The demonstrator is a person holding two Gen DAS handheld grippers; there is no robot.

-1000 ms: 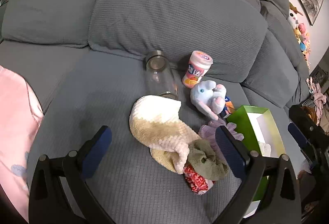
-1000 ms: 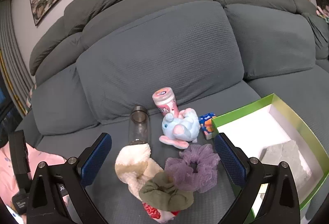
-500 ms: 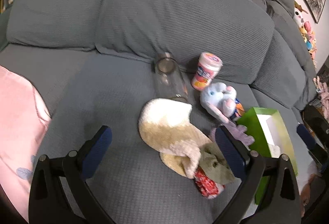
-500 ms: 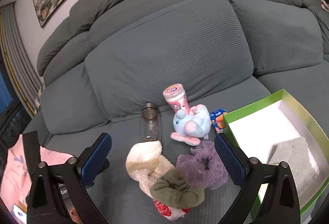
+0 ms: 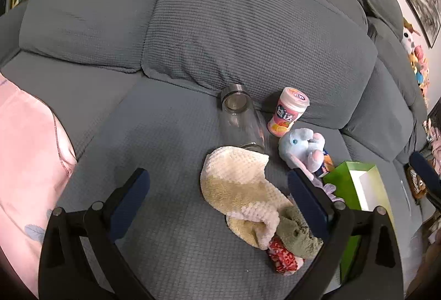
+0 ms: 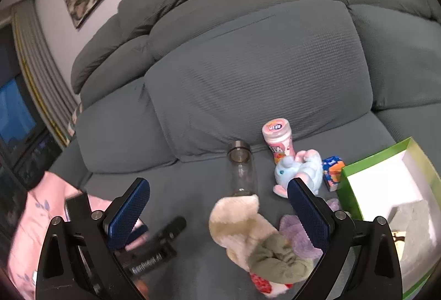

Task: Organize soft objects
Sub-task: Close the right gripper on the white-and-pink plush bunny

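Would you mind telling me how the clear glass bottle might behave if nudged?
The glass bottle stands upright, tall and narrow, on the soft sofa seat, so it would probably tip. Being round, it may then roll. It looks empty, so likely light.

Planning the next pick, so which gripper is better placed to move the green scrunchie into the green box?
Probably the right gripper: open, with the green scrunchie low between its fingers and the green box beside it. The left gripper is open too, but the box sits farther off.
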